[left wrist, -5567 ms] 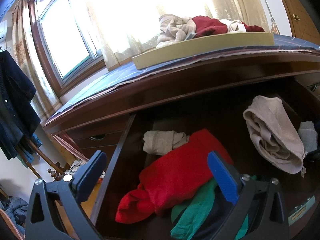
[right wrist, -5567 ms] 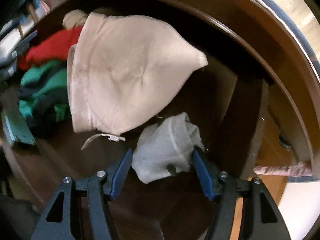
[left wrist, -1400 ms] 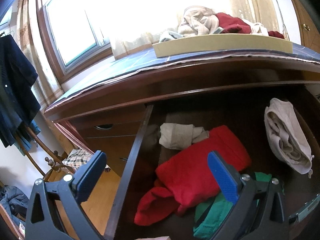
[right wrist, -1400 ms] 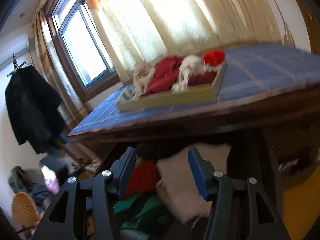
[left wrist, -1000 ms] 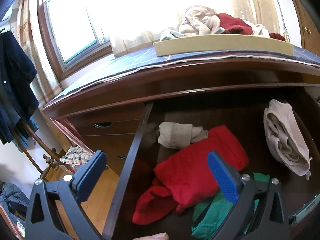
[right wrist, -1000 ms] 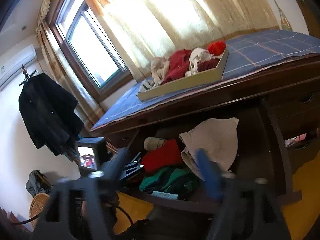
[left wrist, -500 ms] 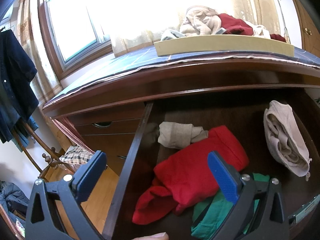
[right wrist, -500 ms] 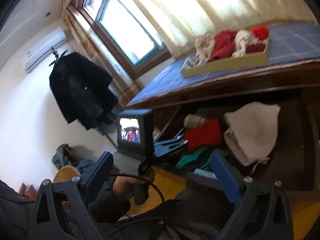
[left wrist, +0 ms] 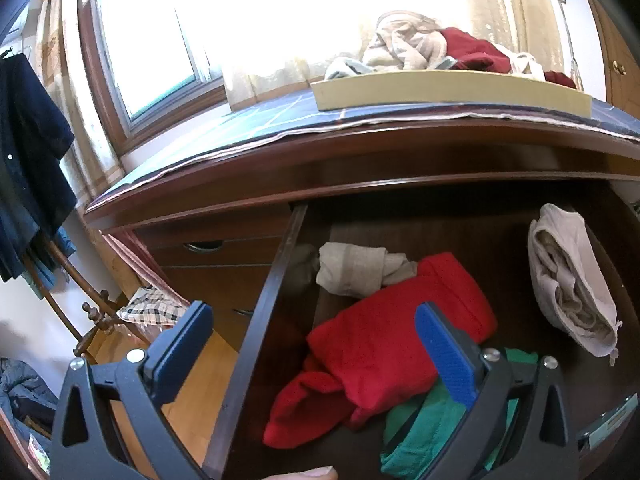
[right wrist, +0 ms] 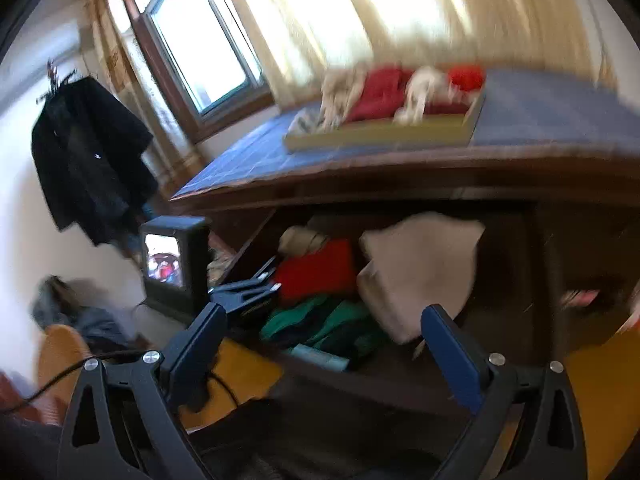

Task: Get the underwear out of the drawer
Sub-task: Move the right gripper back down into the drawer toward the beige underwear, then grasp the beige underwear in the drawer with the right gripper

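The dark wooden dresser [left wrist: 360, 152] fills most of what I see, its top covered by a blue checked cloth [right wrist: 540, 112]. Its big drawer [left wrist: 276, 280] stands pulled out below me. On the cloth sits a shallow yellow tray [left wrist: 440, 90] heaped with beige and red garments [left wrist: 420, 46]. At the far left a dark coat [right wrist: 88, 152] hangs by the window [left wrist: 152, 40].

Inside the drawer, underwear lies loose. A red piece [left wrist: 384, 352] sprawls across the middle, with a rolled beige piece [left wrist: 356, 268] just behind it, touching its far edge. A green piece [left wrist: 424, 428] lies partly under the red one at the front. A larger beige piece [left wrist: 568, 280] lies folded on the drawer's right side, apart from the red one.

My left tongs [left wrist: 316, 354] hang over the drawer's left wall, spread wide with nothing between the blue pads. My right tongs [right wrist: 324, 352] are held back from the drawer front, also spread wide and empty; that view is blurred. In it, my left tongs' dark fingers [right wrist: 248, 284] reach over the drawer's left front corner, beside the red piece.

A fingertip [left wrist: 304, 473] shows at the bottom edge of the left view.
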{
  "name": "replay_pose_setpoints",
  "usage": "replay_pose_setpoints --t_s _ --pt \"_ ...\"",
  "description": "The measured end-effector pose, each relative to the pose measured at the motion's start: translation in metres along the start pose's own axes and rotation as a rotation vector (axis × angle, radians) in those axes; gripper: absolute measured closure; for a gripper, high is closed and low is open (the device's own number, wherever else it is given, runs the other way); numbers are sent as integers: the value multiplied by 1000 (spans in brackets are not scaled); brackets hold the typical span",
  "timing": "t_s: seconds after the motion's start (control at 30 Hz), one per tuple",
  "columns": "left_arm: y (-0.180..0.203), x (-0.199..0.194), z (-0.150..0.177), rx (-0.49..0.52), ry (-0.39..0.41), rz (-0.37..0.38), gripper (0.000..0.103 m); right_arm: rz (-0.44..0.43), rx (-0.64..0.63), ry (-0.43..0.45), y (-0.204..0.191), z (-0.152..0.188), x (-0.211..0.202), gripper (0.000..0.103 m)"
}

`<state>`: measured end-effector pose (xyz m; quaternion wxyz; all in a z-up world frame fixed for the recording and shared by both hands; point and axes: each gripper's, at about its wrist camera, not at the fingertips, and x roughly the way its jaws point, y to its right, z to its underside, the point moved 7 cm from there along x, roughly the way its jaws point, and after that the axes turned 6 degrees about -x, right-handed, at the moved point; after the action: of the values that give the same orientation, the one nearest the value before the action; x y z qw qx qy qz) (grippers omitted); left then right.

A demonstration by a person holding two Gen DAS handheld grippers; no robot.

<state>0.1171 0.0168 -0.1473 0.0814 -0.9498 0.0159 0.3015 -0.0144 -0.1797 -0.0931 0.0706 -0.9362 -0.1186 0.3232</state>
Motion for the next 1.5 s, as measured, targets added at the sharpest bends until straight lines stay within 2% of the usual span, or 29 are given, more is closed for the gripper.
replay_pose_setpoints --t_s 0.07,0.17,0.23,0.33,0.4,0.53,0.7,0.83,0.93,1.07,1.1,1.17,1.33,1.5 --pt "-1 0 0 -2 0 -1 0 120 -52 70 2 -6 -13 4" --pt "0 0 0 -1 6 0 0 208 -9 98 15 -6 -20 4" --pt "-1 -1 1 -4 4 2 0 165 68 86 27 -4 -18 4" --pt "-2 -1 1 -8 5 2 0 25 158 -2 33 6 0 4" --pt "-2 -2 1 -13 6 0 0 37 156 -30 36 11 7 4" --pt "-4 0 0 -36 -7 0 0 114 183 -11 58 9 9 4" --pt "-4 3 0 -40 -30 -14 0 -9 256 -127 79 9 44 4" --pt "-3 4 1 -35 -36 -19 0 -3 244 -203 84 2 73 4" --pt "-3 4 1 -34 -35 -19 0 76 207 -229 92 -6 89 4" --pt "-3 4 2 -31 -36 -19 0 40 341 -301 109 -6 119 4" --pt "-2 5 1 -29 -37 -19 0 44 343 -323 110 -7 126 12" --pt "-2 6 1 -26 -41 -16 0 41 292 -347 101 -12 136 29" --pt "-2 6 2 -22 -46 -15 0 41 102 -469 62 -11 163 29" --pt "-2 6 2 -23 -46 -8 0 147 -16 -573 59 -6 191 29"
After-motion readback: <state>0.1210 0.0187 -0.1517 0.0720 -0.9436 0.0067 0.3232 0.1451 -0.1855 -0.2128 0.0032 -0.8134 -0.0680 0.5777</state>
